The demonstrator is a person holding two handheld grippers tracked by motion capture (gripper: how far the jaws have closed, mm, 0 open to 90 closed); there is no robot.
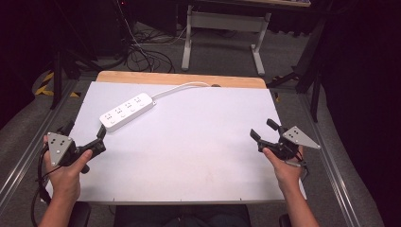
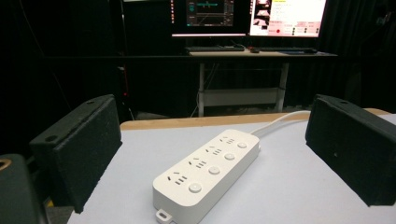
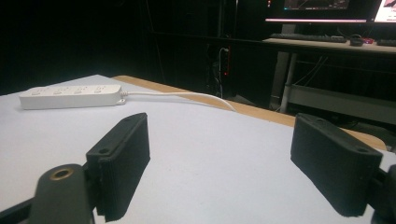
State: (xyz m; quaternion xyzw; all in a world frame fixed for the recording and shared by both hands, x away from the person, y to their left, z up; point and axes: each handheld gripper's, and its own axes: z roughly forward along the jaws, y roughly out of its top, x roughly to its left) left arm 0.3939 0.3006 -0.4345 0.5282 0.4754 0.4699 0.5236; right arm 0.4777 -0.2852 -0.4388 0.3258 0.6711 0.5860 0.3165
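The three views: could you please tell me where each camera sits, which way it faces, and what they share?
High view: above the person's side, looking forward and down at the table; both forearms, left gripper and right gripper show.
Left gripper view: rides the left gripper, facing the power strip between its open jaws.
Right gripper view: rides the right gripper, looking across the table; jaws open.
Shared: all three show the power strip and its cord.

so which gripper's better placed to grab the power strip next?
Left, probably. The left gripper sits just short of the power strip's near end, open and pointing at it. The right gripper is far across the table.
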